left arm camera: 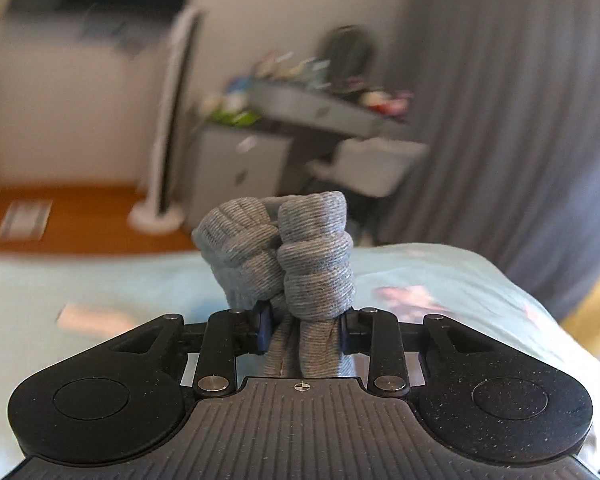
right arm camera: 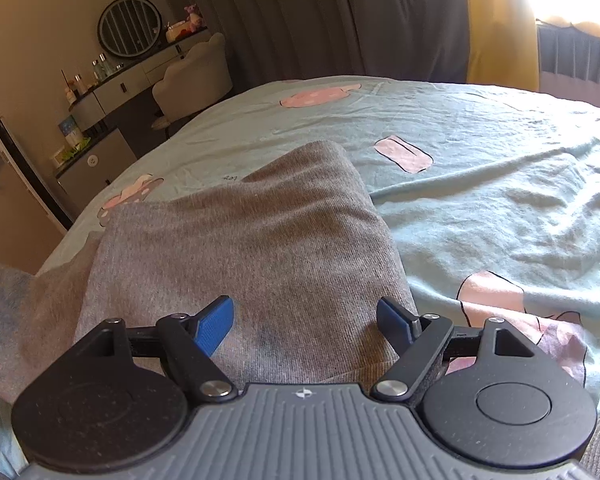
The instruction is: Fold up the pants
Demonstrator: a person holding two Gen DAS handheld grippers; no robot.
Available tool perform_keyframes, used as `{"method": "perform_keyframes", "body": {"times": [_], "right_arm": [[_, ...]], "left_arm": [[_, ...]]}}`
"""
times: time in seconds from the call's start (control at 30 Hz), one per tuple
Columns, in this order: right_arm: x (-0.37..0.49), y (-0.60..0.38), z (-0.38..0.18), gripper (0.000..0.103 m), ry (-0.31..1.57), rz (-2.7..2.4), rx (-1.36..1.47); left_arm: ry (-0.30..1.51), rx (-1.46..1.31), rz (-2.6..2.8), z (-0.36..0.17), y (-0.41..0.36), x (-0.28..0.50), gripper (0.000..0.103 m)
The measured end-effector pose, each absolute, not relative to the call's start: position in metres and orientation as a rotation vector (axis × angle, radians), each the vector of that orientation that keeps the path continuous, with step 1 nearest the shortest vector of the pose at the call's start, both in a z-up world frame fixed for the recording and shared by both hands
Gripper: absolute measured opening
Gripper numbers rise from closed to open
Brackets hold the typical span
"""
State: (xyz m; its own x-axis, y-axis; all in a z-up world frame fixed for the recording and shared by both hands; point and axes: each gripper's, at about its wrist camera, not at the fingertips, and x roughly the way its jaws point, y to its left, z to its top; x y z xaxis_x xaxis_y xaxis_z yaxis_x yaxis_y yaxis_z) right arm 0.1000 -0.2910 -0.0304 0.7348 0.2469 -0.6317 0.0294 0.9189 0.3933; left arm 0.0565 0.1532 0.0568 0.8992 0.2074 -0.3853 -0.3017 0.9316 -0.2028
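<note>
We see our left tongs (left arm camera: 304, 330) pinching a bunched wad of the grey pants (left arm camera: 296, 256) above the bed (left arm camera: 100, 280), while our right tongs (right arm camera: 306, 320) sit spread over the pants (right arm camera: 252, 240) lying on the bedsheet (right arm camera: 480, 184).

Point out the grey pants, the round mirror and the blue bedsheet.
grey pants (right arm camera: 260, 240), right wrist view, flat middle of the fabric.
round mirror (right arm camera: 130, 28), right wrist view, glass centre.
blue bedsheet (right arm camera: 500, 184), right wrist view, bare wrinkled area.
</note>
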Motion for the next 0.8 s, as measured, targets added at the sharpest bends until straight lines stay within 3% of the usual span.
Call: {"method": "perform_keyframes", "body": {"times": [0.23, 0.33, 0.37, 0.4, 0.8], "right_arm": [[0.095, -0.299, -0.027, 0.079, 0.714, 0.133, 0.422], [0.092, -0.303, -0.025, 0.079, 0.706, 0.146, 0.437], [0.091, -0.305, -0.024, 0.079, 0.706, 0.152, 0.440], [0.091, -0.307, -0.023, 0.079, 0.709, 0.160, 0.441], [0.119, -0.289, -0.009, 0.079, 0.749, 0.400, 0.516]], "left_arm": [[0.364, 0.007, -0.001, 0.056, 0.014, 0.086, 0.037], [0.441, 0.095, -0.054, 0.029, -0.035, 0.088, 0.061], [0.489, 0.106, -0.059, 0.018, -0.047, 0.088, 0.080], [0.512, 0.103, -0.059, 0.011, -0.052, 0.086, 0.093], [0.588, -0.232, 0.297, 0.026, 0.045, 0.044, 0.100]]}}
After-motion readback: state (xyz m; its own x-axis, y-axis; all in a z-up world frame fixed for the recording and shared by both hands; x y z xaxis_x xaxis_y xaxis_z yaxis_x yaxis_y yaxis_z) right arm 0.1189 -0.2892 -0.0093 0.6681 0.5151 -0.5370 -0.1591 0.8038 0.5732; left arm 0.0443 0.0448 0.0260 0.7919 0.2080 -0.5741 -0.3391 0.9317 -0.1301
